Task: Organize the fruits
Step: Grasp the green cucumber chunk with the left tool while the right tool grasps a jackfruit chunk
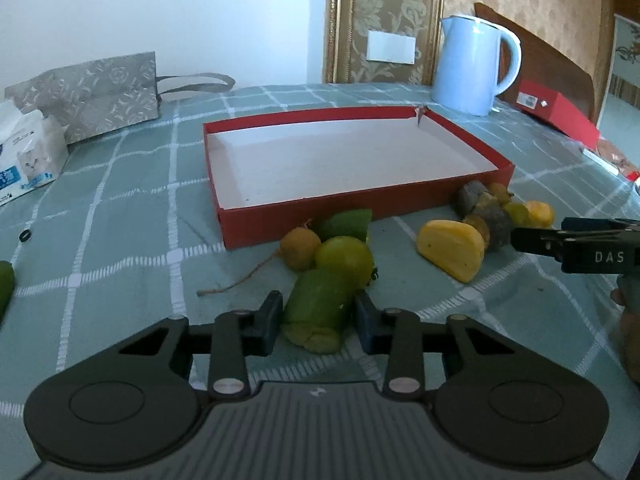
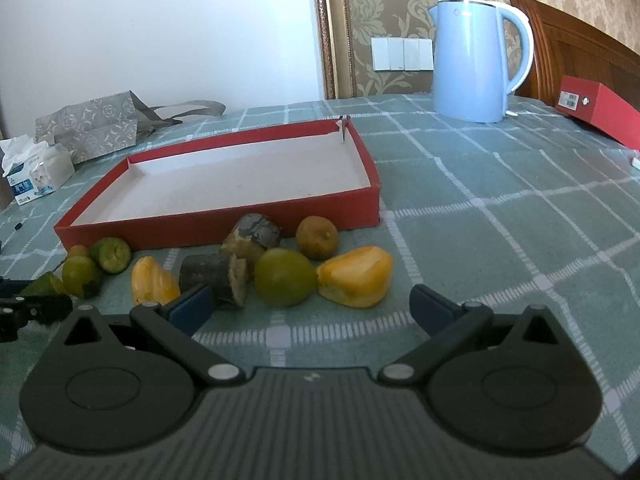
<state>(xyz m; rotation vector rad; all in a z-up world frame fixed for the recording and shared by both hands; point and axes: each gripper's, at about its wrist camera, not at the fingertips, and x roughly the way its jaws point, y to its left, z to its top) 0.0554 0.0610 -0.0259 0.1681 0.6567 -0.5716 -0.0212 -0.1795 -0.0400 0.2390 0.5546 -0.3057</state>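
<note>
I am looking at a shallow red box (image 1: 360, 208) with a pale lining, sitting on the green checked tablecloth (image 1: 120, 240), and nothing is lying inside it; its bare floor is showing in both views. All the fruit is resting on the cloth just in front of the box's near wall.

My left gripper (image 1: 318, 320) is sitting low over the table with its two blue pads flanking a green cut fruit piece (image 1: 320, 300). The pads are looking close against its sides, though I cannot tell for sure that they are pressing on it. Right behind that piece a round green fruit (image 1: 344, 258) and a brownish-orange fruit (image 1: 297, 249) are touching each other, and a yellow wedge (image 1: 450, 250) is lying off to the right.

My right gripper (image 2: 312, 306) is hovering low with its fingers spread wide apart and holding nothing. Ahead of the gap between them, a round olive-green fruit (image 2: 284, 278) and a yellow segment (image 2: 356, 276) are lying side by side. A dark-skinned chunk (image 2: 214, 278) is sitting just beside the left pad.

A light blue kettle (image 2: 476, 60) is standing behind the box, well apart from the fruit. A patterned bag (image 1: 92, 96) and a tissue pack (image 1: 28, 152) are lying at the far left.
</note>
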